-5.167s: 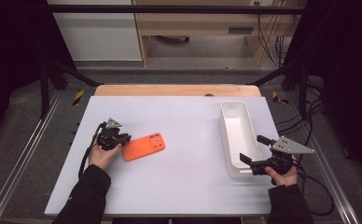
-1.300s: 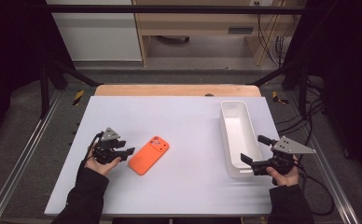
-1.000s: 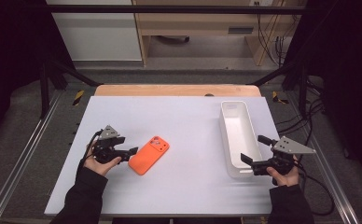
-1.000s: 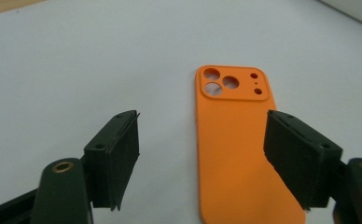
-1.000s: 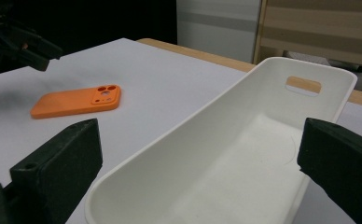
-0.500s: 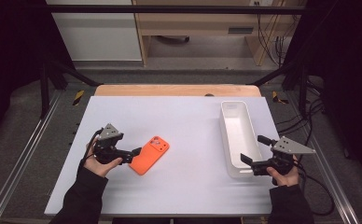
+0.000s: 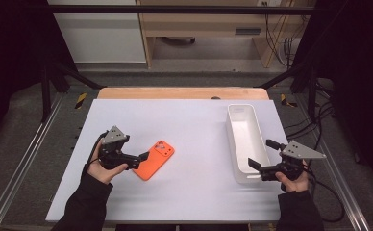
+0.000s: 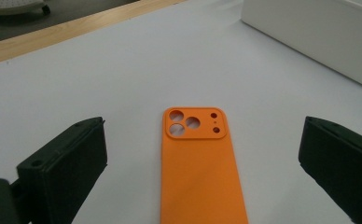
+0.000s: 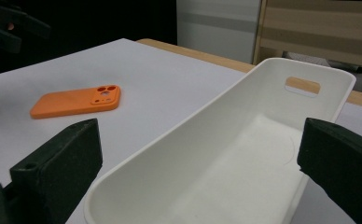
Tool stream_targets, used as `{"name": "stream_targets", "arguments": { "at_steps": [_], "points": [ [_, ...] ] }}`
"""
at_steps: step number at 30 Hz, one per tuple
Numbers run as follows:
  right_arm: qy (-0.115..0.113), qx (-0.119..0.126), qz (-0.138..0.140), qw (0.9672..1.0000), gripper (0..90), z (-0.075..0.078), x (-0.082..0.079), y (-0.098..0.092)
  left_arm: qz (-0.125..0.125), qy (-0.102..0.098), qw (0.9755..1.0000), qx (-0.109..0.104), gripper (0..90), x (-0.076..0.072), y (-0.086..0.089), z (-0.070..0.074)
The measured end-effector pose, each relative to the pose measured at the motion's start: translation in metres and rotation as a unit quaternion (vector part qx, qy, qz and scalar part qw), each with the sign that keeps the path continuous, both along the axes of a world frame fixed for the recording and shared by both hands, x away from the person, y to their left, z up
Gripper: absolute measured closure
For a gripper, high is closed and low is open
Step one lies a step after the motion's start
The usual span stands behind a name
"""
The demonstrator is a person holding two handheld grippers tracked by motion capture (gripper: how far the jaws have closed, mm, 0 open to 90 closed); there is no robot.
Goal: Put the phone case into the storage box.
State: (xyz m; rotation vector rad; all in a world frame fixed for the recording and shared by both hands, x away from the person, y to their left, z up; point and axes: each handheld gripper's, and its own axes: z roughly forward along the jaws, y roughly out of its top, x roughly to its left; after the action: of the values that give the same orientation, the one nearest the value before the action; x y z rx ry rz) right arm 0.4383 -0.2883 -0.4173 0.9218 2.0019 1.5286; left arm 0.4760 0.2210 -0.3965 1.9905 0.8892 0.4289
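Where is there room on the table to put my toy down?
Lots of bare white table lies between the flat orange phone case and the long white plastic tray, and along the far wooden edge. It is crowded around the case, where the left gripper sits.

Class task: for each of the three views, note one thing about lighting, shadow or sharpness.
High view: evenly lit white table, dark surroundings, soft detail. Left gripper view: orange phone case sharp, faint shadow beside it, near black fingers slightly soft. Right gripper view: white tray bright and clear, fingers blurred, background dark at left.
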Motion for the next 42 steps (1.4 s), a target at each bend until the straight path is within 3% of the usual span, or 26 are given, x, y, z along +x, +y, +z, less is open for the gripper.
{"name": "stream_targets", "arguments": {
  "at_steps": [6, 14, 23, 34, 42],
  "points": [
    [0.001, 0.0, 0.0, 1.0, 0.4, 0.0, 0.0, 0.0, -0.014, -0.004, 0.9999, 0.003, 0.7, -0.002, -0.009, 0.003],
    [0.001, 0.0, -0.002, 1.0, 0.4, 0.0, 0.0, 0.0, -0.026, 0.007, 0.9994, 0.022, 0.5, 0.002, -0.023, -0.001],
    [0.0, -0.001, -0.002, 1.0, 0.4, 0.0, 0.0, -0.001, -0.023, 0.017, 0.9988, 0.039, 0.5, 0.011, -0.034, -0.006],
    [0.001, 0.002, -0.002, 1.0, 0.4, 0.001, 0.0, -0.001, -0.02, 0.033, 0.9981, 0.049, 0.5, 0.028, -0.037, -0.016],
    [0.001, 0.002, -0.002, 1.0, 0.4, 0.001, 0.0, -0.001, -0.02, 0.046, 0.9973, 0.054, 0.5, 0.032, -0.036, -0.028]
  ]
}}
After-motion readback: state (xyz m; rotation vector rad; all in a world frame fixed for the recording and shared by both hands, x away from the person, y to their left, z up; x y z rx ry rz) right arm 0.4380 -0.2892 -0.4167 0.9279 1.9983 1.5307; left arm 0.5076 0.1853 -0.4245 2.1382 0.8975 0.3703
